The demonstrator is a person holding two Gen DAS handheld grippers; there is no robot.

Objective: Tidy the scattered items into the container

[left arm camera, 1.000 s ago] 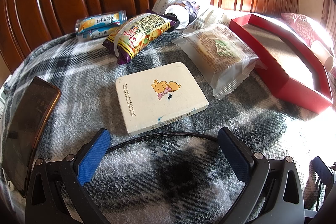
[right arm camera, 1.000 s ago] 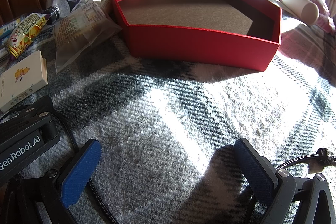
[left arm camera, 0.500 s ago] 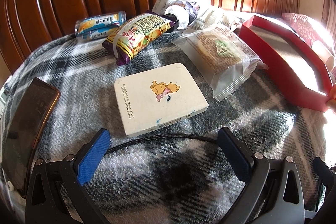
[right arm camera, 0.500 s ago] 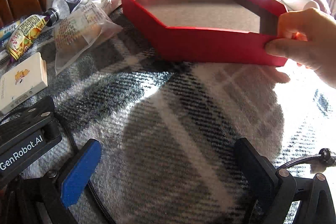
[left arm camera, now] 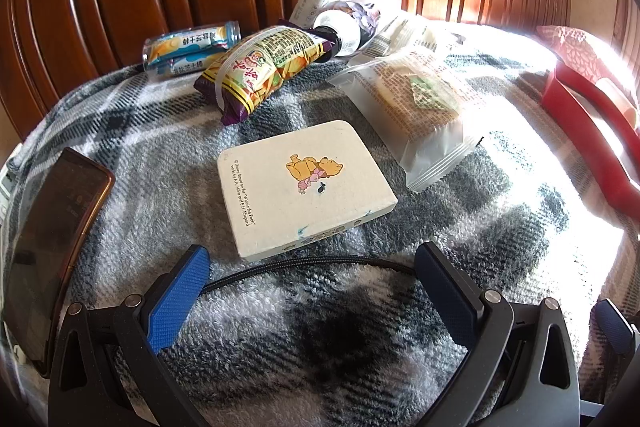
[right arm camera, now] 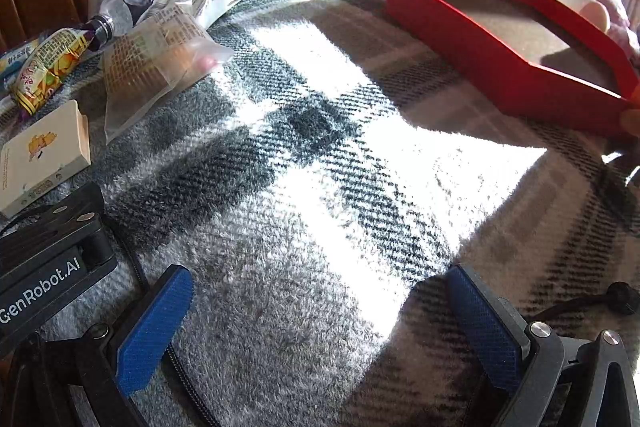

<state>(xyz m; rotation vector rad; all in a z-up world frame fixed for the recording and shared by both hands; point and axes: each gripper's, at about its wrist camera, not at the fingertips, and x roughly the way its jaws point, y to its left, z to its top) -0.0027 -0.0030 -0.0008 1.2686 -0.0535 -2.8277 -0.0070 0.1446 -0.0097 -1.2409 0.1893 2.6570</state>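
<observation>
While both tools [left arm camera: 308, 267] [right arm camera: 316, 291] gape, blanket [right arm camera: 320, 167] lies bare.

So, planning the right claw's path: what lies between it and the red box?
Only bare plaid blanket between the right claw and the red box, in the right wrist view.

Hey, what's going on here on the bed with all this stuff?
A tidy-up is only starting. Both grippers rest open on the plaid blanket, the left gripper facing the white Pooh box, the right gripper holding nothing. The snack packets, including the purple-yellow one and the clear-wrapped pastry, lie scattered by the headboard. The red tray sits off to the right, with none of the scattered items in it.
</observation>
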